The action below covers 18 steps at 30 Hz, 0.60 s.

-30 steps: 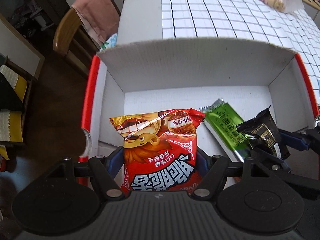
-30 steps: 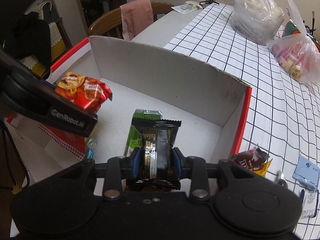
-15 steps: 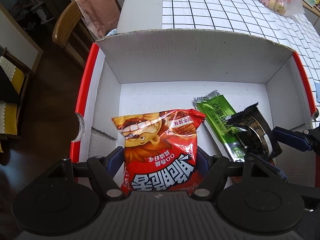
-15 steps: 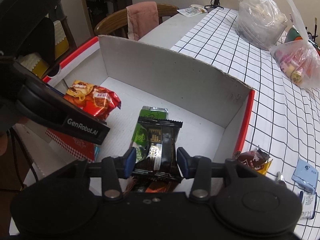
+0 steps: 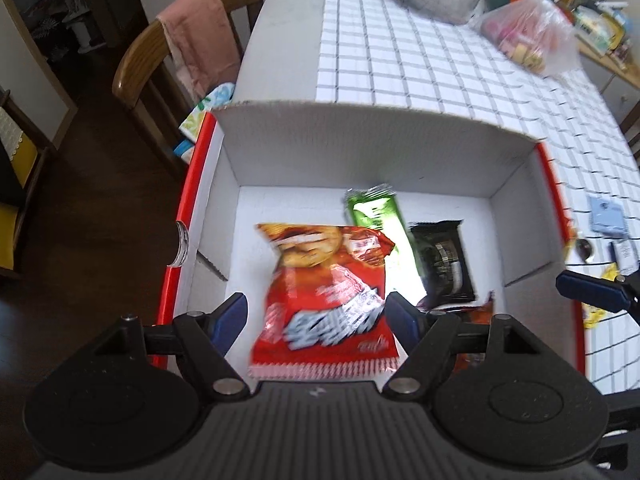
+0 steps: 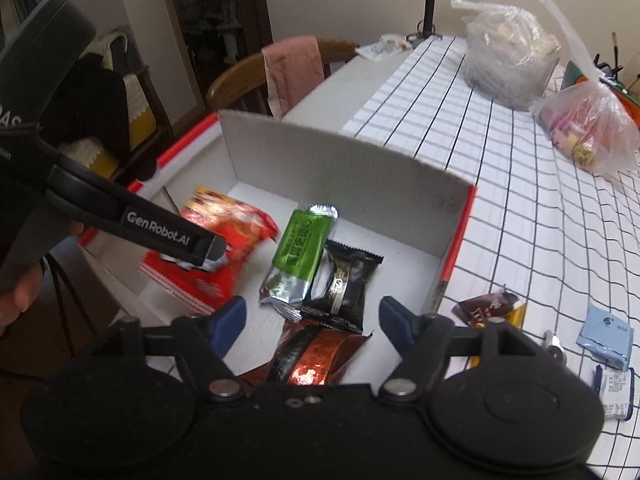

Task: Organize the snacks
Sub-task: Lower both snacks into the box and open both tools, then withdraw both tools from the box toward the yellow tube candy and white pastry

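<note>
A white cardboard box (image 5: 372, 148) with red edges stands on the table. My left gripper (image 5: 316, 314) is open above its near side; a red snack bag (image 5: 324, 292), blurred, sits loose between the jaws and shows in the right wrist view (image 6: 224, 256). My right gripper (image 6: 312, 322) is open and empty above the box. Below it lie a black packet (image 6: 340, 284), a green packet (image 6: 300, 256) and a brown-orange packet (image 6: 316, 356). The black packet (image 5: 444, 260) and green packet (image 5: 376, 216) also show in the left wrist view.
A brown snack (image 6: 488, 308), a blue sachet (image 6: 604, 332) and a small white packet (image 6: 616, 396) lie on the checked tablecloth (image 6: 520, 184) right of the box. Two plastic bags (image 6: 584, 128) stand farther back. A wooden chair with a pink cloth (image 5: 200, 44) stands left of the table.
Both grippers opened and pulled back upward. The red bag dropped out of the left jaws into the box; the black packet left the right jaws and lies on the box floor.
</note>
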Tool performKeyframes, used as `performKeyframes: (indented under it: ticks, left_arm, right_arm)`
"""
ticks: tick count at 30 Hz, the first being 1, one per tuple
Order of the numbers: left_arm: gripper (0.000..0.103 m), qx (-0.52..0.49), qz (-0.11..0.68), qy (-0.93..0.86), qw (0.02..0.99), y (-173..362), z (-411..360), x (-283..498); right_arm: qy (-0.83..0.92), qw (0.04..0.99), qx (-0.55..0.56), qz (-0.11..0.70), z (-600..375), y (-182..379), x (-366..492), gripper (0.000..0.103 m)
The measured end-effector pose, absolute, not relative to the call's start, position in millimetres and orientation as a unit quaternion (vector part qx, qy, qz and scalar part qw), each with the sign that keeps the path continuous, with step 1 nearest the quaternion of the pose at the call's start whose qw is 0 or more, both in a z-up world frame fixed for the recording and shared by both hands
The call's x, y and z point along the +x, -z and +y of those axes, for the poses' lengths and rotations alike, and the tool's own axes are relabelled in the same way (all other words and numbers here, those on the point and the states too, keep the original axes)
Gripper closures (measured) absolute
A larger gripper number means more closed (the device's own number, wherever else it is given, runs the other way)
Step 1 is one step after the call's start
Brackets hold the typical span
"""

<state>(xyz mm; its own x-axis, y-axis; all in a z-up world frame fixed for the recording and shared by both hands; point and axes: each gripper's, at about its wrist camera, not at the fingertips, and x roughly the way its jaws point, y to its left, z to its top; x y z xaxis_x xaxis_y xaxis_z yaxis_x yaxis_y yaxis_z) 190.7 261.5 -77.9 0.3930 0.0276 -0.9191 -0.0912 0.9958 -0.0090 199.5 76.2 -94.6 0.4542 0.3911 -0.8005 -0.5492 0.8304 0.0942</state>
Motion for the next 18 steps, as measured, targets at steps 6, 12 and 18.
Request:
performKeyframes:
  ticks: [6, 12, 18]
  left_arm:
    - [0.027, -0.037, 0.516, -0.022, 0.856, 54, 248, 170]
    - [0.021, -0.049, 0.476, 0.005, 0.878, 31, 232, 147]
    - [0.017, -0.075, 0.447, 0.049, 0.89, 21, 208, 130]
  right_arm:
    - [-0.292, 0.862, -0.07, 0.409, 55, 69, 181, 0.016]
    - [-0.291, 0.873, -0.049, 0.389, 27, 49, 163, 0.013]
    - [-0.282, 0.882, -0.052, 0.374, -11, 39, 144, 0.003]
